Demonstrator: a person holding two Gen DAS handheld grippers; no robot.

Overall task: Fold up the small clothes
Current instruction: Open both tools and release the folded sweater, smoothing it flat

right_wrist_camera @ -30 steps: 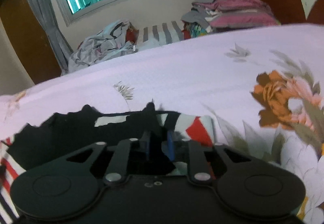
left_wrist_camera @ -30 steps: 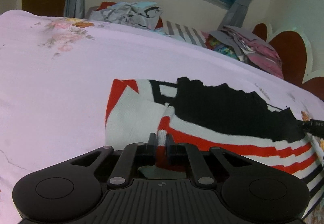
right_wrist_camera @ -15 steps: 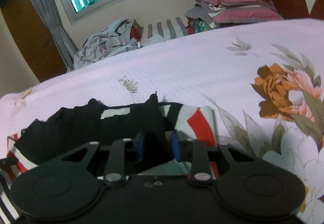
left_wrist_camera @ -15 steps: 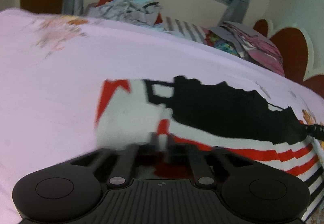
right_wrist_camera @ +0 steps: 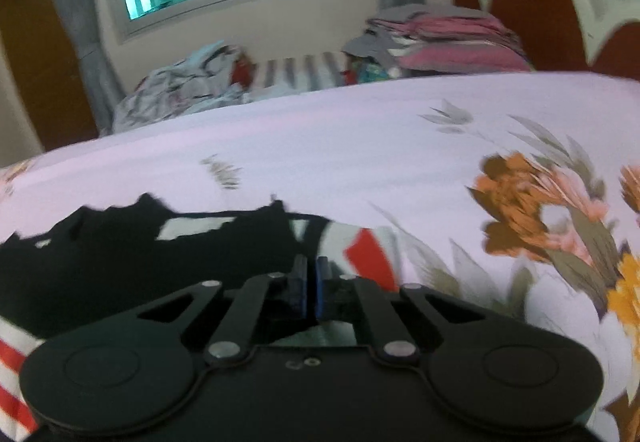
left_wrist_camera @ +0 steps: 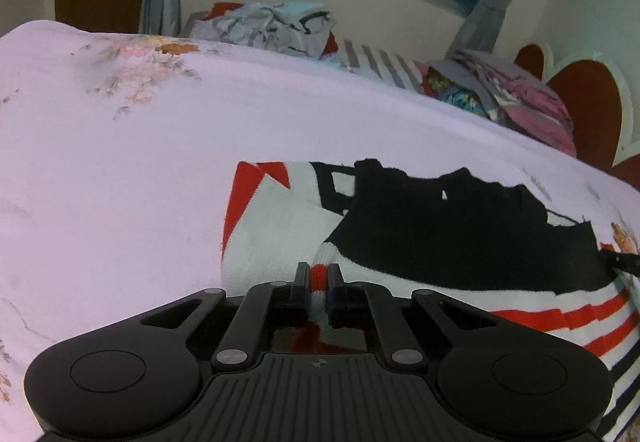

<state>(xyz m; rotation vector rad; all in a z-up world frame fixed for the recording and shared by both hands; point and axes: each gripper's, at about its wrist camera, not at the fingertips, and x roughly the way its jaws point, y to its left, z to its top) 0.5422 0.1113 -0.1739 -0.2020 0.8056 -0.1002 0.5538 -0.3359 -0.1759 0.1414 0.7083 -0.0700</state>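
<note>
Sweater (left_wrist_camera: pixel 460 234) in black, white and red stripes lies flat on the bed (left_wrist_camera: pixel 120 182), toward its near edge, on a pale lilac sheet printed with orange and pink flowers. Its black part sits in the middle, a white part with red corners to one side, and red and black stripes run along the edge nearest the cameras.

The left gripper (left_wrist_camera: pixel 319 282) points forward and down toward the bed, and its jaws are pinched together on a raised fold of red-and-white knit at the sweater's near edge. The right gripper (right_wrist_camera: pixel 311 274) points down at a similar slant over the sweater's other end; its jaws are drawn nearly together with dark fabric between them, though the blur of that view makes the contact hard to judge. Its tip (left_wrist_camera: pixel 624 262) pokes in at the right edge of the left wrist view, touching the black fabric.

Past the bed's far edge lie a crumpled heap of clothes (left_wrist_camera: pixel 272 26) and a stack of folded fabrics (right_wrist_camera: pixel 452 38) near the headboard. No writing or brand is readable anywhere.
</note>
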